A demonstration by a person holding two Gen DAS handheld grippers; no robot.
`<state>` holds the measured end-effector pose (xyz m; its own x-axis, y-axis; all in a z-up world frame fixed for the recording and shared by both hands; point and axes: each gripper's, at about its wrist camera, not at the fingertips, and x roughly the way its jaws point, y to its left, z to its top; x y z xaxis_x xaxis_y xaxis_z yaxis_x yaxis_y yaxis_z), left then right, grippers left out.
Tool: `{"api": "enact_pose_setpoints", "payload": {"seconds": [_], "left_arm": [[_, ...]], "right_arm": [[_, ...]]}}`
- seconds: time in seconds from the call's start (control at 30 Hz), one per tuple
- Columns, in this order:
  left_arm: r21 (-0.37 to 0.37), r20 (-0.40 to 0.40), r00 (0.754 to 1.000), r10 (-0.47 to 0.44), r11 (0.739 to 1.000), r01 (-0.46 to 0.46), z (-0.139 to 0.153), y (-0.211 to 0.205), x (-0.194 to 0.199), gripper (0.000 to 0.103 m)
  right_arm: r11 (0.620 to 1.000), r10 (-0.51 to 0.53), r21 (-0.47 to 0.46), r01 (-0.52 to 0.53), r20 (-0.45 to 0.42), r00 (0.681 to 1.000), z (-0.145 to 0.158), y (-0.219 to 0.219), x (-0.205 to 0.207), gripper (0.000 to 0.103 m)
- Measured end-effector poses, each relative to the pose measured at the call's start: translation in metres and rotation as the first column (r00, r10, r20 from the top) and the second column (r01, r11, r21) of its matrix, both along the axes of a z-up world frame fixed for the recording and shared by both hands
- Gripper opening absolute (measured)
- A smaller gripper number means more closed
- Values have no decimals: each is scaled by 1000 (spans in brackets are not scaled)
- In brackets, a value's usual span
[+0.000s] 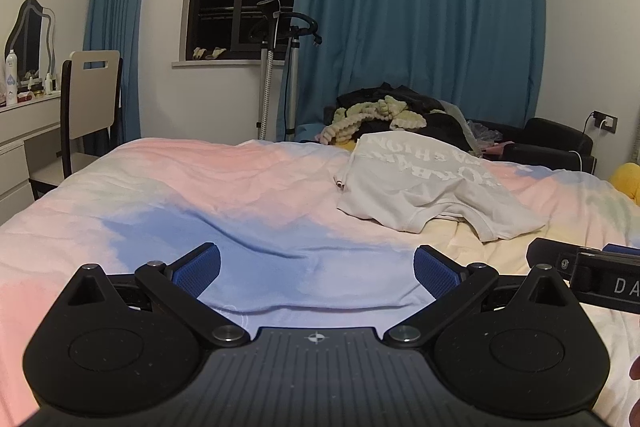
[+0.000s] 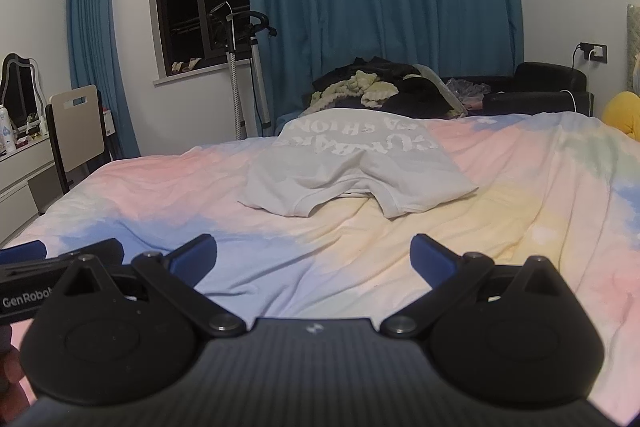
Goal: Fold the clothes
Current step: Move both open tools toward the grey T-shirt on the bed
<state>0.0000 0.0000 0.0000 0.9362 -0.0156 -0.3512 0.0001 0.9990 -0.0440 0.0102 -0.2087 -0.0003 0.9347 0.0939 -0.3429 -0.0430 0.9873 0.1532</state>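
A white T-shirt with pale lettering [image 1: 420,187] lies loosely folded on the pastel bedspread [image 1: 180,195], far right of centre in the left wrist view. In the right wrist view the T-shirt [image 2: 352,163] lies straight ahead in the middle of the bedspread [image 2: 520,195]. My left gripper [image 1: 316,273] is open and empty, low over the near bed, well short of the shirt. My right gripper [image 2: 314,261] is open and empty, also short of the shirt. Each gripper's body shows at the other's frame edge.
A heap of dark and pale green clothes [image 2: 376,91] sits beyond the bed's far edge. A chair [image 1: 86,107] and white dresser [image 1: 24,131] stand at left. A garment steamer stand [image 1: 276,75] is by the window. A yellow plush [image 2: 622,115] lies far right.
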Motion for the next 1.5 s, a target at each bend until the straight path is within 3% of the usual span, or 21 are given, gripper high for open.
{"api": "enact_pose_setpoints", "payload": {"seconds": [0.73,1.5], "left_arm": [[36,16,1000,3,999,-4,-1,-2,-8,103],[-26,20,999,-27,999,27,-3,-3,-6,103]], "right_arm": [[1000,-13,9,13,34,999,2,-1,-1,103],[1000,-3,23,2,44,999,2,-7,1,103]]}}
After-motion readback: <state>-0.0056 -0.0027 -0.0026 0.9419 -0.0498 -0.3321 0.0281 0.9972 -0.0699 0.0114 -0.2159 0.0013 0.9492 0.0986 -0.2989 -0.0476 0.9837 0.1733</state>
